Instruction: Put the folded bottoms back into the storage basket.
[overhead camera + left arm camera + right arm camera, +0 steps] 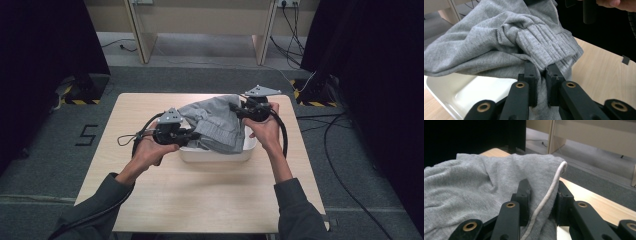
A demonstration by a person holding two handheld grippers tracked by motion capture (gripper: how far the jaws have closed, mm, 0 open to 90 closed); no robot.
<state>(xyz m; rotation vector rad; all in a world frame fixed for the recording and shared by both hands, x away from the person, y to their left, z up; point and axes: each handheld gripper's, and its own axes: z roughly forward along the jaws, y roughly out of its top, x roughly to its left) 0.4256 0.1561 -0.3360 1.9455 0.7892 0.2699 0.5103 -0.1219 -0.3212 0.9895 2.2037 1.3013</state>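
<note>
Grey knit fabric, a garment (pixel 215 125) with a ribbed band, hangs bunched over the white tub (pixel 220 154) (mid-table, nearer the far edge) as we clamp it with the left gripper (pixel 541 72) and right gripper (pixel 541 192).

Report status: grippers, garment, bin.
Left gripper shut on grey garment's ribbed part. Right gripper shut on its white-edged hem. Garment held above white bin. Nothing in the way.
</note>
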